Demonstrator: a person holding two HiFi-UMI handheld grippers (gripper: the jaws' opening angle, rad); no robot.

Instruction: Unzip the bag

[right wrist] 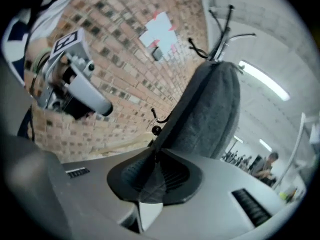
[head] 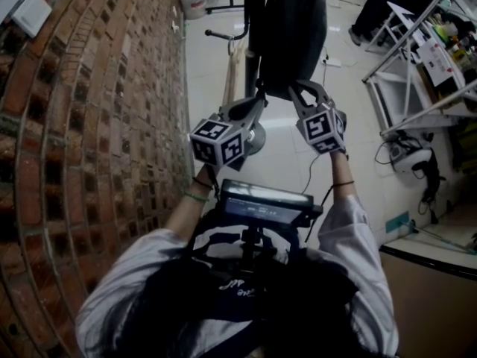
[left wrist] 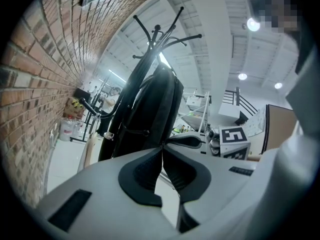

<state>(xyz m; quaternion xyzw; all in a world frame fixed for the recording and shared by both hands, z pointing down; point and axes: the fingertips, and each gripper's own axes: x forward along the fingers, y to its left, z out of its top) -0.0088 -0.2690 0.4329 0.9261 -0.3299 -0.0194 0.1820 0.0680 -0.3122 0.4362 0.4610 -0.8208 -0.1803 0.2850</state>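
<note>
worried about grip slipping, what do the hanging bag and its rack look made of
Bag: matte grey woven fabric, judging by its fuzzy, heathered surface; exact fibre unclear. Coat rack: probably black-painted metal, given its thin, curved, rigid-looking hooks.

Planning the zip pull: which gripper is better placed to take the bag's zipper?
Probably right: the right gripper has its jaws slightly apart on the bag's dark edge seam. The left gripper is shut at the bag's bottom.
</note>
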